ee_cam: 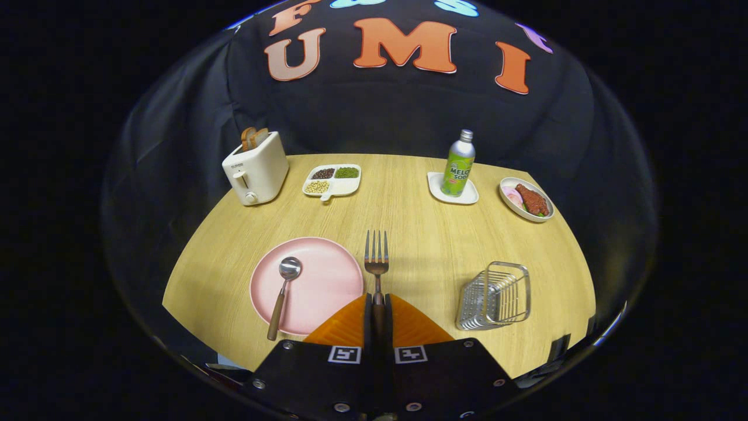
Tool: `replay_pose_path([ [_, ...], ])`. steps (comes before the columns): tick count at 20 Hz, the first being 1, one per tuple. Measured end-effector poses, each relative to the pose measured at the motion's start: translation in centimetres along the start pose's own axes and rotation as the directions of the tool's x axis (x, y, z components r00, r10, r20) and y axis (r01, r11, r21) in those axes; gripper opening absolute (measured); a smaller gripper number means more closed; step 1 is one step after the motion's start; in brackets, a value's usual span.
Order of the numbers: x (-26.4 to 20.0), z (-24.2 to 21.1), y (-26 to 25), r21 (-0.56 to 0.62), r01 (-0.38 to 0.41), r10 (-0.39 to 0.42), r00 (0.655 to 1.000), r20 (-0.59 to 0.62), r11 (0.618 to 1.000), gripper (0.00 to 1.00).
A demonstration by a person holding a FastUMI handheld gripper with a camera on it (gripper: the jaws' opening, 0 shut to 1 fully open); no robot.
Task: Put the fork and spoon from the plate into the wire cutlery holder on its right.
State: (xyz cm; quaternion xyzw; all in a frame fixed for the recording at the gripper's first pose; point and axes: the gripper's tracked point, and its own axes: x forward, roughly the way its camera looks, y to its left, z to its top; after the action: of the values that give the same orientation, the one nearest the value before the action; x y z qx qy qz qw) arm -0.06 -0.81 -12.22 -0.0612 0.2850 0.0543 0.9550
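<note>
Now my claw [378, 301] is closed tight on the fork [377, 260], both orange fingers [345, 324] pressing its handle, the tines pointing straight ahead past the fingertips. The fork sits just right of the pink plate [327, 280], above the table [421, 234]. The spoon [283, 292] lies on the plate to the left of my fingers, bowl away from me, wooden handle reaching over the near rim. The wire holder [495, 297] stands to the right, well apart from the fork. Beyond are a toaster [256, 169], a snack tray [333, 180], a bottle [459, 164] and a food dish [526, 200].
</note>
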Motion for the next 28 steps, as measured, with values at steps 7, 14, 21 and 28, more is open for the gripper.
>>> replay_pose_path([
  [7, -2.7, -0.4, -8.5, 0.026, 0.110, -0.106, 0.989, -0.099, 0.994, 0.07],
  [14, -2.6, -2.7, -13.9, -0.055, 0.159, -0.168, 0.936, -0.308, 0.986, 0.07],
  [21, -0.2, -4.8, -14.0, -0.043, 0.121, -0.127, 0.865, -0.485, 0.992, 0.07],
  [28, 2.1, -4.9, -14.3, -0.054, 0.120, -0.129, 0.824, -0.552, 0.991, 0.07],
])
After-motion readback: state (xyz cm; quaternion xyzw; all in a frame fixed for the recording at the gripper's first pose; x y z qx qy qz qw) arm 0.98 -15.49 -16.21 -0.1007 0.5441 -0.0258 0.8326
